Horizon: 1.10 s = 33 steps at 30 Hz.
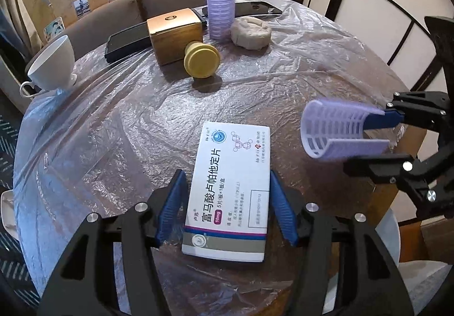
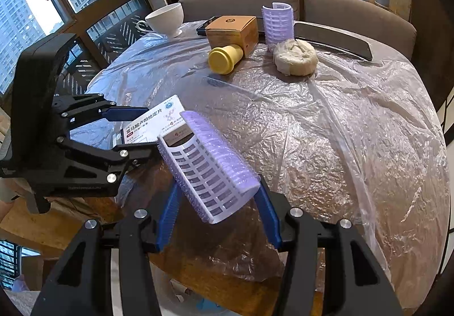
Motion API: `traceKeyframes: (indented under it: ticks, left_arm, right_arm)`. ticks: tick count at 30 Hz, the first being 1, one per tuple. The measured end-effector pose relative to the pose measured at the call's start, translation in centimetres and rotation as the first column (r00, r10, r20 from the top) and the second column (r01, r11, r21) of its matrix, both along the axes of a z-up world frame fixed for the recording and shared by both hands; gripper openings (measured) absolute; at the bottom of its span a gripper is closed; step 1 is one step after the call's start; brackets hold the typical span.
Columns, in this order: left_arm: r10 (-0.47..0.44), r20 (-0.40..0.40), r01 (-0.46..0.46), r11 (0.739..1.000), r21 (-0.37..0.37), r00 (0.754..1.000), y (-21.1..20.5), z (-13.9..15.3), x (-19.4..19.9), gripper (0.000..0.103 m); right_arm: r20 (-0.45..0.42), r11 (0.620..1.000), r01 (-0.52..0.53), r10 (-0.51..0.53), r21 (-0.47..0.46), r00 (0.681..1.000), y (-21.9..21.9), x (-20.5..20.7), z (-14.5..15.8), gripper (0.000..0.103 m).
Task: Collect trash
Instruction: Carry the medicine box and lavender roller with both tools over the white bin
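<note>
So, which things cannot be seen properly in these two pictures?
- Dark flat devices: partly hidden behind the gold box, both views.
- Medicine box: partly covered by the purple hair roller, right wrist view.
- Trash bin: in neither view.

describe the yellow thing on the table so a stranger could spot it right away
On the plastic-covered round table, look to the far side, where a gold-brown box stands. The yellow cap-shaped piece lies on its side against that box, its flat round end facing the cameras. Nothing else there is yellow.
</note>
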<state>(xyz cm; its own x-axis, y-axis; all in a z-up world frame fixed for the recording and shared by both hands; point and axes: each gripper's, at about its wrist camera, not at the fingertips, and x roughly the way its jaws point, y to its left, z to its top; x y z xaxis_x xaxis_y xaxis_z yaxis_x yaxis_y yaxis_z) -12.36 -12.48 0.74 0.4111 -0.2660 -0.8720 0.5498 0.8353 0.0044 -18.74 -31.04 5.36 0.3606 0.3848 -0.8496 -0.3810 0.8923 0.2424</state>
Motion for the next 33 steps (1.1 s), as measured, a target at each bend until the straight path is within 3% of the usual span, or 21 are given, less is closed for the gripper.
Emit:
traceKeyframes:
  ticks: [2, 17, 33]
  left_arm:
    - [0.003, 0.001, -0.003, 1.0, 0.004, 1.0, -0.2, 0.1, -0.1, 0.053]
    - [0.109, 0.028, -0.107, 0.993, -0.052, 0.994, 0.2, 1.9, -2.2, 0.053]
    - [0.151, 0.086, -0.149, 0.989, -0.024, 0.985, 0.0, 3.3, -6.0, 0.053]
  right_arm:
    - [0.002, 1.0, 0.003, -0.003, -0.001, 1.0, 0.0, -0.1, 0.0, 0.051]
    - [-0.01, 0.999, 0.037, -0.037, 0.016, 0.999, -1.1, -1.1, 0.7, 0.051]
    - [0.003, 0.999, 0.034, -0.034, 0.04, 0.999, -0.9, -3.6, 2.6, 0.051]
